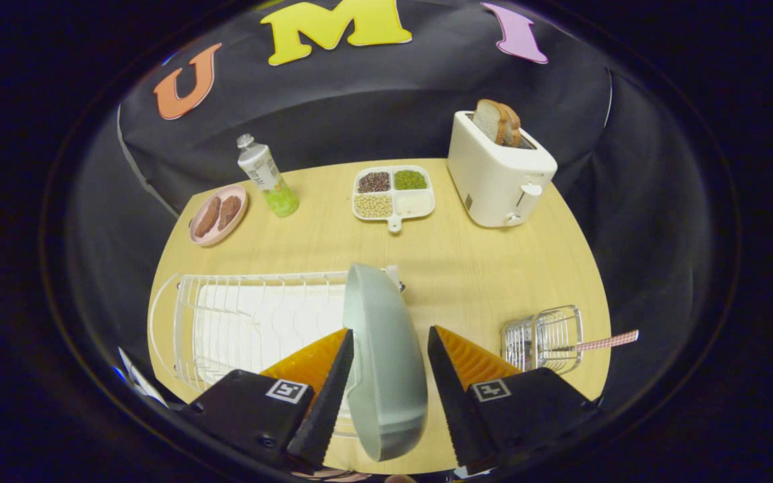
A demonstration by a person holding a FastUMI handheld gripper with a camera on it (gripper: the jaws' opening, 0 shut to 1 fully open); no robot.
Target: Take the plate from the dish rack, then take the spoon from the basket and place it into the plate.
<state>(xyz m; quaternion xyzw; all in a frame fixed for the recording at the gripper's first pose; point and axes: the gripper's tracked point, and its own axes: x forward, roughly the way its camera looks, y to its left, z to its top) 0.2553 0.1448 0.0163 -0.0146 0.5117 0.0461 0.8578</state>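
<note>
A pale grey-green plate (386,362) stands on edge at the right end of the white wire dish rack (245,322). My gripper (390,329) is open with the plate between its fingers. The left finger lies against the plate's face, and a thin strip of table shows between the right finger and the plate's back. To the right, beyond the right finger, a small wire basket (544,339) holds a spoon (604,342), whose pink checked handle sticks out to the right.
On the far half of the wooden table (467,268) stand a pink dish with two brown patties (217,215), a bottle of green drink (267,176), a white four-part tray of grains (393,191) and a white toaster with bread (497,168).
</note>
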